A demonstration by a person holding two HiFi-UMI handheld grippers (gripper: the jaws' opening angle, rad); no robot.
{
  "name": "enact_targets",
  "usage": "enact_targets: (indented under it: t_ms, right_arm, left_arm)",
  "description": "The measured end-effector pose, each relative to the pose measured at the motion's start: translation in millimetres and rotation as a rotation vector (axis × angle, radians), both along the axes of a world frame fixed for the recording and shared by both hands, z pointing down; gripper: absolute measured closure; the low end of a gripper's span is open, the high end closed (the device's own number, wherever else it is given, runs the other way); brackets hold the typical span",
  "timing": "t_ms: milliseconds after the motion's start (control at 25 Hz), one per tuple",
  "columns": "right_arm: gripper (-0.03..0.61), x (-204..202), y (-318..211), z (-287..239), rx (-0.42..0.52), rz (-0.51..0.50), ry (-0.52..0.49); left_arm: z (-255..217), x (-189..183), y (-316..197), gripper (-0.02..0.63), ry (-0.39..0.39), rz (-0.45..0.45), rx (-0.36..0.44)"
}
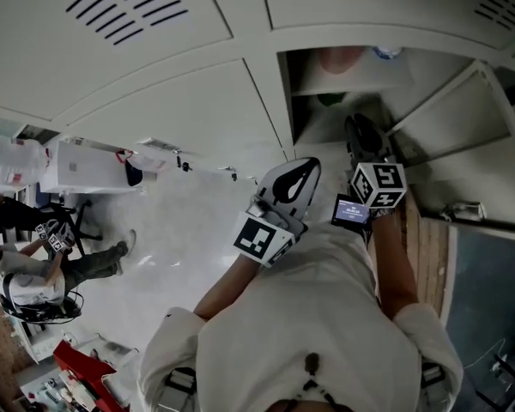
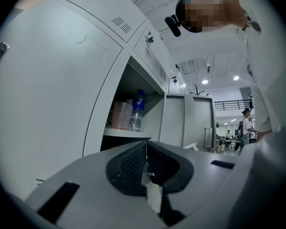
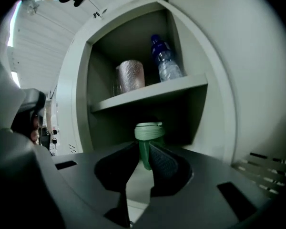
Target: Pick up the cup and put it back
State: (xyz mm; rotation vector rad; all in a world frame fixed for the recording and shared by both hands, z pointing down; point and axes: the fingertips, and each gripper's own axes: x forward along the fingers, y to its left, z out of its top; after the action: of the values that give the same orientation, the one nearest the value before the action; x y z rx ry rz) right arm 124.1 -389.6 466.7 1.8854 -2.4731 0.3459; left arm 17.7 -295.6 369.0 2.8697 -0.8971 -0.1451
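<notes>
A green cup with a pale lid stands in the lower compartment of an open locker, under the shelf. My right gripper is shut on it, both jaws pressing a narrow green part below the lid. In the head view the right gripper reaches into the locker opening. My left gripper hangs back in front of the locker, and its jaws meet at the tips with nothing between them.
On the upper shelf stand a translucent pink tumbler and a water bottle with a blue cap. The locker door hangs open at the right. A closed locker column is to the left. A person sits far left.
</notes>
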Motion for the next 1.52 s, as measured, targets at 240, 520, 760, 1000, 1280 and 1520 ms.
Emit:
enact_targets:
  t_ms: [240, 520, 760, 1000, 1280, 1520]
  right_arm:
    - [0.545, 11, 51, -23, 0.03, -0.01, -0.016]
    - [0.554, 18, 117, -47, 0.07, -0.028, -0.015]
    - [0.554, 16, 184, -50, 0.081, -0.057, -0.038]
    - [0.554, 11, 253, -58, 0.102, -0.057, -0.081]
    - [0.554, -6, 323, -75, 0.121, -0.088, -0.067]
    - [0.554, -19, 358, -79, 0.121, -0.107, -0.085]
  left_arm:
    - [6, 23, 26, 0.604, -0.007, 0.027, -0.021]
    - [12, 34, 63, 0.604, -0.012, 0.013, -0.039]
    - [12, 35, 112, 0.604, -0.003, -0.005, -0.036]
    - [19, 24, 167, 0.604, -0.001, -0.03, -0.035]
    - [19, -1, 225, 0.604, -0.008, -0.081, -0.041]
    - [15, -23, 252, 0.604, -0.016, -0.129, -0.037]
